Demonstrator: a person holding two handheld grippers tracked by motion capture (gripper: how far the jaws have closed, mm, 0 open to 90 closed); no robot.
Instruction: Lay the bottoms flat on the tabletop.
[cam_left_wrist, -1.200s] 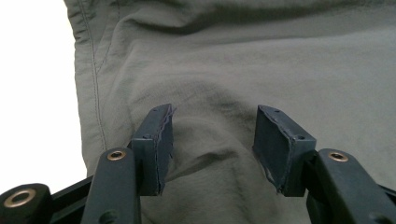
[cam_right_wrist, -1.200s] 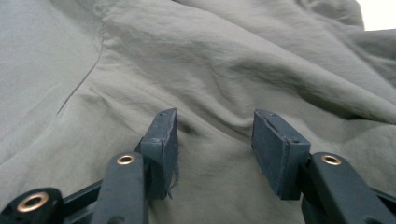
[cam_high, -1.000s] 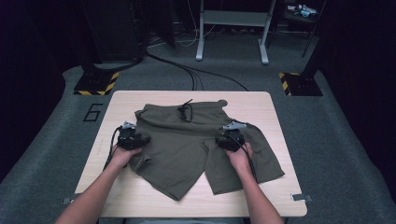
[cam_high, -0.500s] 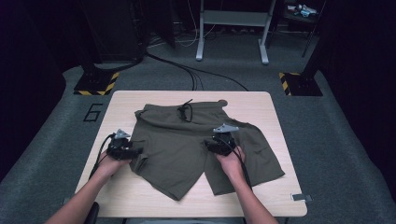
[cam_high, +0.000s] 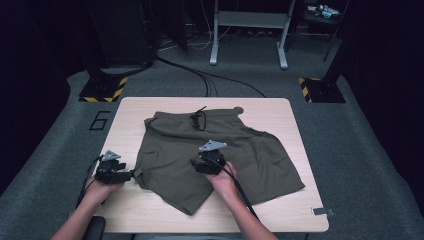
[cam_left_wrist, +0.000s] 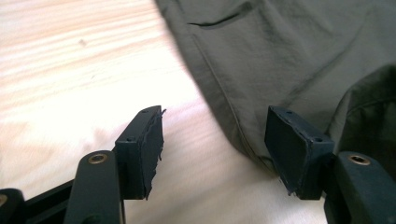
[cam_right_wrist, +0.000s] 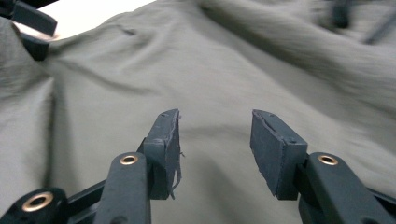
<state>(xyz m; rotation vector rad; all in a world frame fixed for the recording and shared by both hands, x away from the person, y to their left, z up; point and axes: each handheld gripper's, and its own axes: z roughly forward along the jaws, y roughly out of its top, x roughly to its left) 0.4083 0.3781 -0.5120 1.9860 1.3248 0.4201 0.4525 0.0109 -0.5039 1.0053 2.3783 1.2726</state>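
Both grippers have pulled back toward the person since a moment ago. The left gripper (cam_high: 114, 170) was sitting on the left side of the green shorts (cam_high: 220, 155), and now it is out over the bare bench (cam_high: 125, 120) just off that side. The right gripper (cam_high: 209, 160) has slid nearer too, and it hangs over the middle of the shorts. The cloth looks more bunched on the left side now, and I think the hands let go and are picking a new spot to grab. In the left gripper view the fingers (cam_left_wrist: 144, 149) are spread wide with nothing between them; the edge of the shorts runs up between them, close by the right finger, and pale wood lies under the left one. In the right gripper view the fingers (cam_right_wrist: 166, 149) are open too, a bit less wide, empty, with green cloth under and ahead of both.
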